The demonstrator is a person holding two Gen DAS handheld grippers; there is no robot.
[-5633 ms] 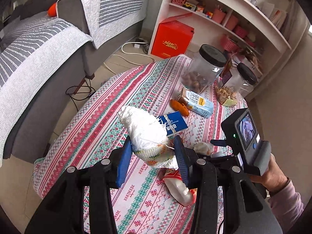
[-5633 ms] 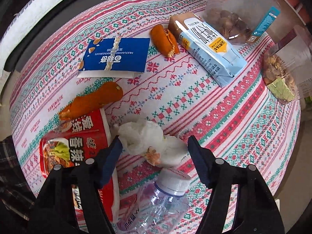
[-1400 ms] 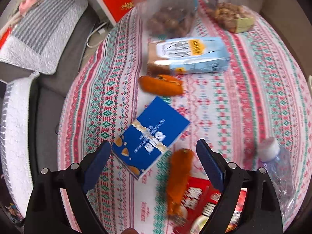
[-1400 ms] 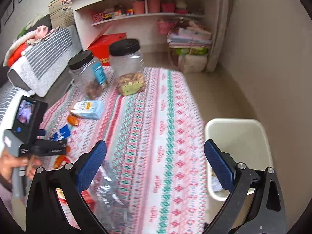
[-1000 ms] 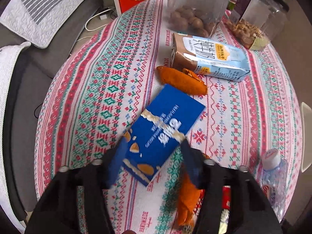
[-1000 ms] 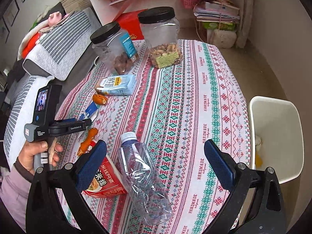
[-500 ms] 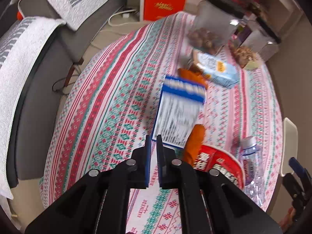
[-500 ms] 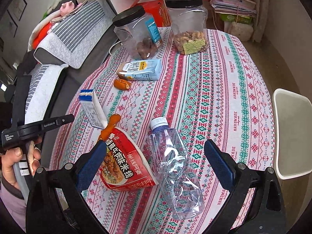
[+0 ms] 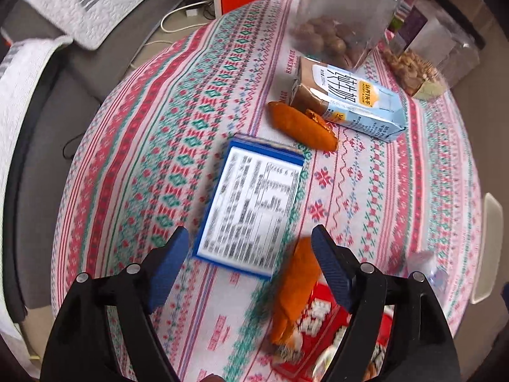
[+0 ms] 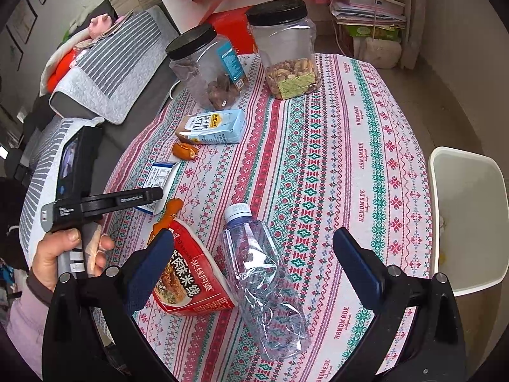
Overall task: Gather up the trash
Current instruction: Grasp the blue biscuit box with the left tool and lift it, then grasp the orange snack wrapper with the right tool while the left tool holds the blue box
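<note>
Left gripper: pointed steeply down over the surface, its blue-padded fingers spreading apart, nothing pressed between them.
Blue cardboard biscuit box: lay printed-panel up on the patterned red, green and white tablecloth, just ahead of the left fingers and free of them; blurred.
Long orange foil wrapper: just beside the box, its lower end over the red instant-noodle packet.
Second orange wrapper: touching the pale blue milk carton lying on its side.
Right gripper: held above the surface edge, fingers wide apart and empty.
Crushed clear plastic bottle: lying on the cloth between the right fingers in view, beside the noodle packet.
White plastic bin: beside the surface, on the right.
Person's hand: gripped the left gripper's handle.
</note>
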